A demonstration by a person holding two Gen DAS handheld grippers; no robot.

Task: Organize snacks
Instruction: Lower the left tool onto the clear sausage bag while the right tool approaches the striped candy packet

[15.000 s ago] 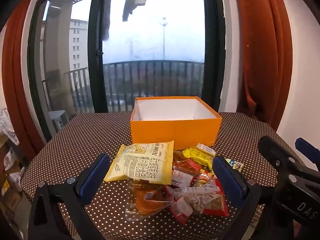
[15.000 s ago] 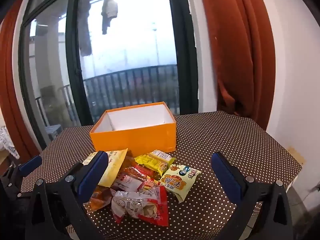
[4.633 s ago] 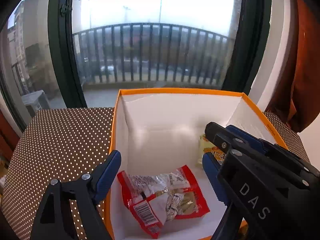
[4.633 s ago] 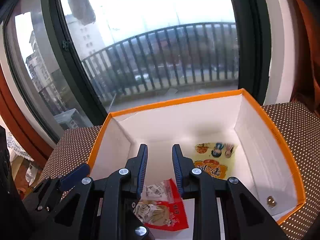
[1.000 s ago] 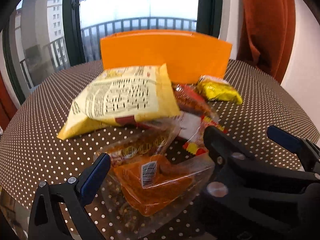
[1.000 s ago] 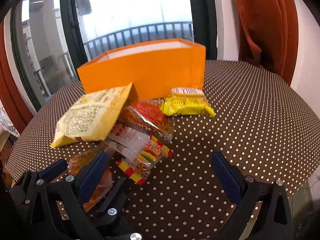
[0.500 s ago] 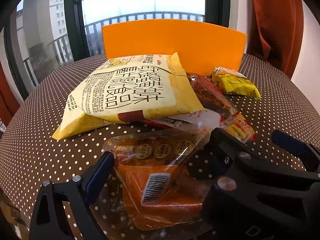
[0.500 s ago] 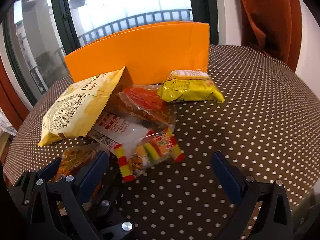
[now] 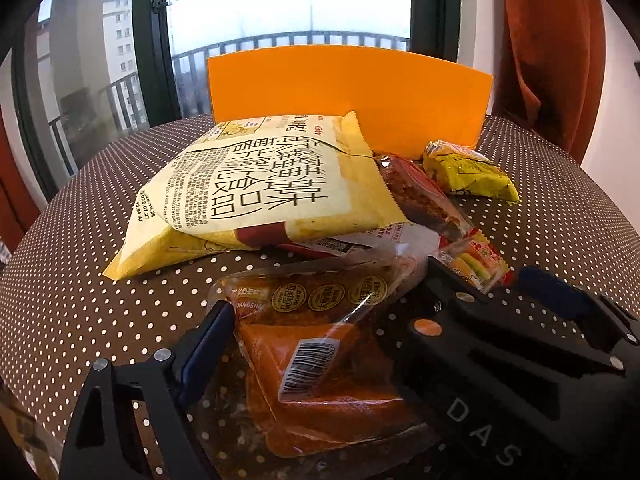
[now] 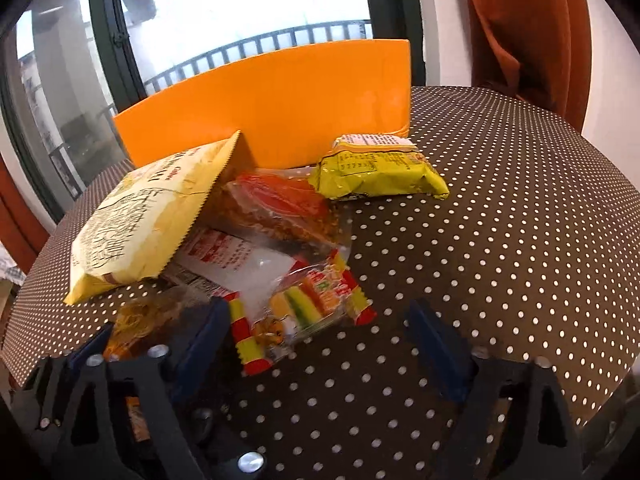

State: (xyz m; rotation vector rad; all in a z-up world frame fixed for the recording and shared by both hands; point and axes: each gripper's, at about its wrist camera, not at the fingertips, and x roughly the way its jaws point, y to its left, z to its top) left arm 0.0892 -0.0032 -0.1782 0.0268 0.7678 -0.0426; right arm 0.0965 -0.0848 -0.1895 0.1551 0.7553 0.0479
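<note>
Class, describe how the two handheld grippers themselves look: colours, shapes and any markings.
Both are black, angular, bracket-like frames with silver rivets and screws. Each finger carries a blue pad. The right gripper, seen from the left wrist camera, bears pale letters "DAS" and one orange-tinted rivet. The left gripper looks alike. No cables or sleeves show.

The left black two-finger gripper with blue pads sits low over the tabletop, its jaws spread wide; only its left finger shows plainly, the right one hidden behind the other tool's black body. The right black gripper with blue pads is also low and level, jaws wide apart, left finger and right finger both in sight. The right gripper lies just beside the left, crossing in front of it on its right side.
</note>
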